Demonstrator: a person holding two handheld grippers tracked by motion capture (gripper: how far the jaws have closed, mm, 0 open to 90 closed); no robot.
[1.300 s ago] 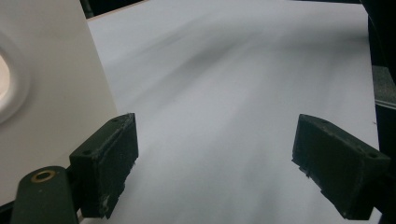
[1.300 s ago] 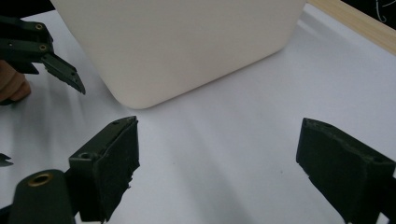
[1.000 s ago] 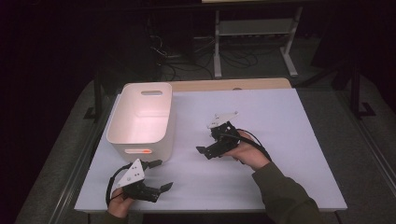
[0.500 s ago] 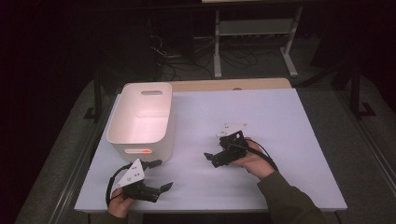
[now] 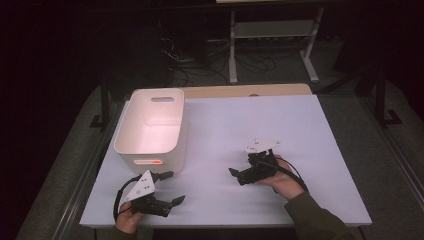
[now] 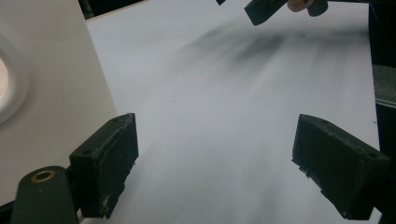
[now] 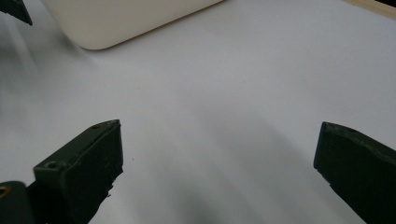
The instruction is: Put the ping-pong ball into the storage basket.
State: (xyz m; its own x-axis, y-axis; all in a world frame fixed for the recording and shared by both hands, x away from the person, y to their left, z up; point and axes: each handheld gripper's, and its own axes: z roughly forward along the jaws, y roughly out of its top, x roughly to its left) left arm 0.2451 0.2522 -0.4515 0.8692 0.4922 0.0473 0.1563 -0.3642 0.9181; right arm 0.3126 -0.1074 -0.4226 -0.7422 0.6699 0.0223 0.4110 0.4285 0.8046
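1. Bin [image 5: 152, 127]: stands upright at the desk's [image 5: 300, 130] left side, mouth up. Its long axis runs from the near edge to the far edge, the handle slot on the far wall. It appears placed within easy reach of both tools.
2. Left tool [image 5: 167, 189]: near the front edge, just before the bin, jaws wide apart, holding nothing.
3. Right tool [image 5: 239, 174]: low over bare desk, pointing left toward the bin. Its jaws have just been opening and stand wide, nothing between them.
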